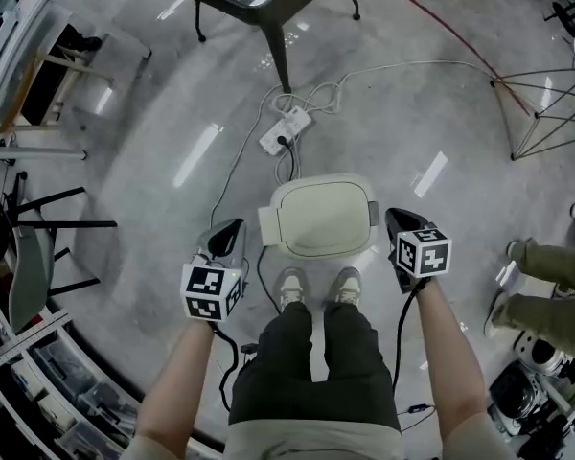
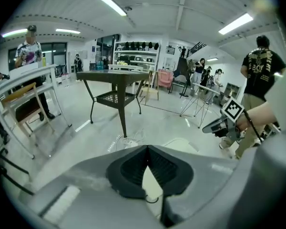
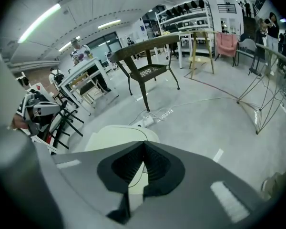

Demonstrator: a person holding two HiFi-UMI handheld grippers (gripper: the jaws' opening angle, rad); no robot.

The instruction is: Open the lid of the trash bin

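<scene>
dark trousers and pale shoes fill the bottom of the head view, toes just beside the trash bin on the floor. its cream lid lies flat and closed. the left gripper hangs near the bin's left side and the right gripper near its right side, neither touching it. both pairs of fingers are pressed together at the tips, holding nothing. a power strip lies beyond the bin.
</scene>
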